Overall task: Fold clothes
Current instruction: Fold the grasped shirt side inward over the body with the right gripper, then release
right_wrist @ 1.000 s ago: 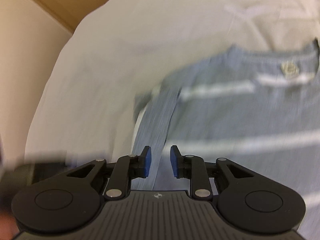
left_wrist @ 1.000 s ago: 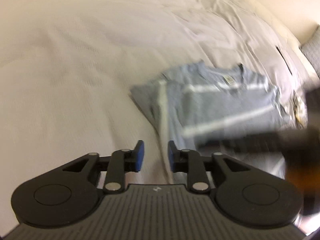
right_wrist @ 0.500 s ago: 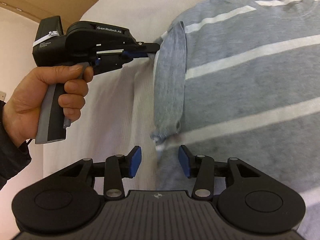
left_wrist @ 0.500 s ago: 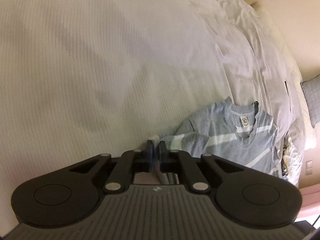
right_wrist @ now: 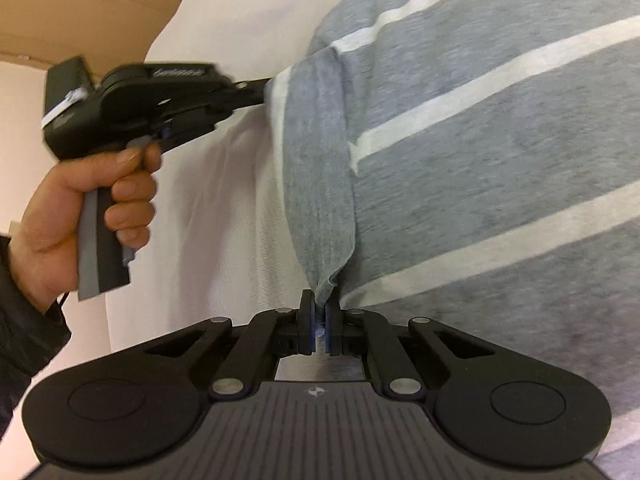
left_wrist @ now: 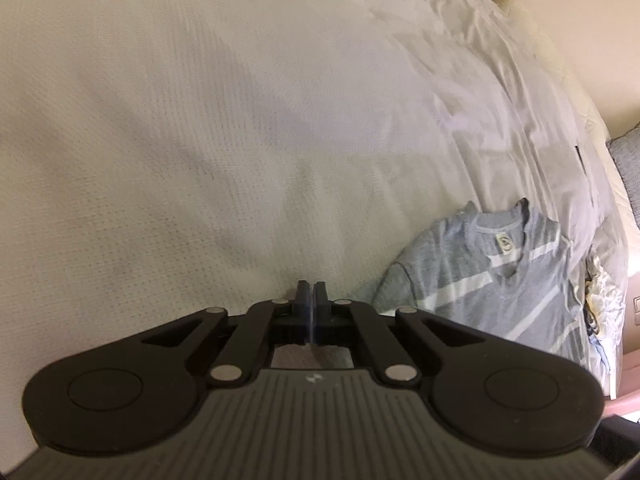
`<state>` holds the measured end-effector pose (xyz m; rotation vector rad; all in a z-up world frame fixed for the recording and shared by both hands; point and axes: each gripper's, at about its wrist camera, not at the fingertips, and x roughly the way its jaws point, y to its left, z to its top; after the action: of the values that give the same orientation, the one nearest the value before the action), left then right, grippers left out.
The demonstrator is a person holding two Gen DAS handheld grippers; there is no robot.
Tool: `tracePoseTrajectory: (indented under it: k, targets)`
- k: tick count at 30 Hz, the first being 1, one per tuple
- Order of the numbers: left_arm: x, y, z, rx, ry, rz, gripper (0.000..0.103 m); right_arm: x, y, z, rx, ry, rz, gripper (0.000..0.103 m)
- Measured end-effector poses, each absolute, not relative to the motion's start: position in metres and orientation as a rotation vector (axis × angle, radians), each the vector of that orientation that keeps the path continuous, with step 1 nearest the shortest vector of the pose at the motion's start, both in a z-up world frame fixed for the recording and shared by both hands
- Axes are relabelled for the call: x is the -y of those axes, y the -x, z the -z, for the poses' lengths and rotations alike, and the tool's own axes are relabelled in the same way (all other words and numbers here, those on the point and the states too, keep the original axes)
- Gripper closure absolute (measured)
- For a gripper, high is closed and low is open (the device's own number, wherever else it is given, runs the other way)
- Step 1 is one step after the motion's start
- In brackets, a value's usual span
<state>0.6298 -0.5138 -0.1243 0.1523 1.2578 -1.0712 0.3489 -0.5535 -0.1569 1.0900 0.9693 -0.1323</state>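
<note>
A grey T-shirt (right_wrist: 480, 152) with white stripes lies spread on a white bed. Its sleeve (right_wrist: 320, 168) is folded along the left side. My right gripper (right_wrist: 319, 320) is shut on the sleeve's lower tip. In the right wrist view my left gripper (right_wrist: 266, 88), held by a hand (right_wrist: 80, 200), pinches the sleeve's upper edge near the shoulder. In the left wrist view the left gripper (left_wrist: 311, 300) is shut with a thin bit of fabric between the pads; the T-shirt (left_wrist: 500, 280) with its neck label lies to the right.
The white textured bedcover (left_wrist: 200, 140) stretches to the left and ahead. A wrinkled sheet (left_wrist: 520, 100) and a grey pillow (left_wrist: 628, 168) lie toward the far right. A wooden cabinet (right_wrist: 80, 12) stands beyond the bed. A dark sleeve (right_wrist: 24, 320) covers the person's wrist.
The right gripper moved forward and shut on the sleeve's lower tip; it stood open half a second ago. The left gripper stays shut on the upper sleeve edge.
</note>
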Motion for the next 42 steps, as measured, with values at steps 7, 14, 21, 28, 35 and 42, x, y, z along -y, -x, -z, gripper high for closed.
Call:
tracePoseTrajectory:
  k: [7,14,21,28,35,42]
  targets:
    - [0.503,-0.590,0.104,-1.231,-0.207,1.210,0.100,0.556,-0.352,0.160,-0.978,-1.083,0.142,0.090]
    - [0.528,-0.581,0.134,-1.189,-0.392,1.150,0.100,0.552,-0.353,0.159,-0.997,-1.056,0.147,0.090]
    - [0.509,-0.570,0.102,-1.115,-0.363,1.161,0.099,0.542,-0.331,0.145,-0.996,-1.049,0.163,0.088]
    - [0.490,-0.507,0.122,-1.181,-0.463,1.235,0.097,0.535,-0.283,0.139,-1.005,-1.033,0.185,0.087]
    - [0.459,-0.469,0.121,-1.181,-0.474,1.214,0.091,0.534,-0.269,0.125,-0.992,-1.005,0.230,0.081]
    - [0.440,-0.446,0.121,-1.185,-0.514,1.195,0.089,0.532,-0.254,0.111,-0.979,-0.978,0.274,0.076]
